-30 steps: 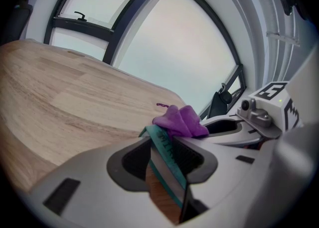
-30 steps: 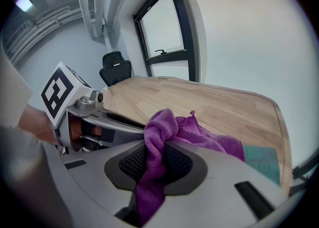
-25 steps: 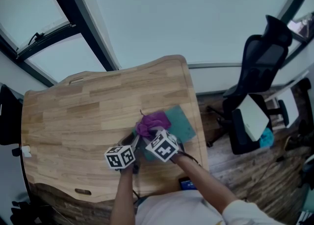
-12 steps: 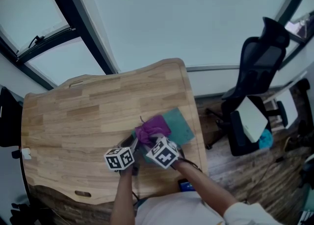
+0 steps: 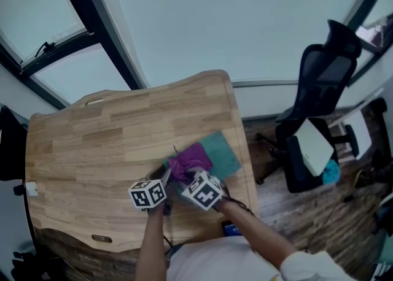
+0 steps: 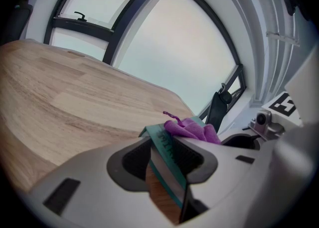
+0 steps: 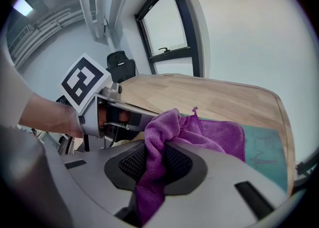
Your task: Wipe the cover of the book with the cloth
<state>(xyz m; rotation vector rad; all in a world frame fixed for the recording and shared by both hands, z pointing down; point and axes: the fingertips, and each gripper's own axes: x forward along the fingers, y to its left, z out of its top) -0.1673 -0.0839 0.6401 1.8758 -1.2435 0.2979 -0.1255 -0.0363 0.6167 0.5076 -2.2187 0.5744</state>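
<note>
Wooden table [image 5: 92,145]: left claw [image 6: 162,158] clamps book [image 5: 225,154] (teal), right claw [image 7: 154,166] cloth [image 7: 204,133].

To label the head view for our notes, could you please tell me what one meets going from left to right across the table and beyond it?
Left gripper → purple cloth → bare part of the teal book → black office chair.

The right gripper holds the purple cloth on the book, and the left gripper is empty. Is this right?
The left gripper is not empty: the left gripper view shows its jaws shut on the edge of the book. The right gripper does hold the purple cloth on it.
</note>
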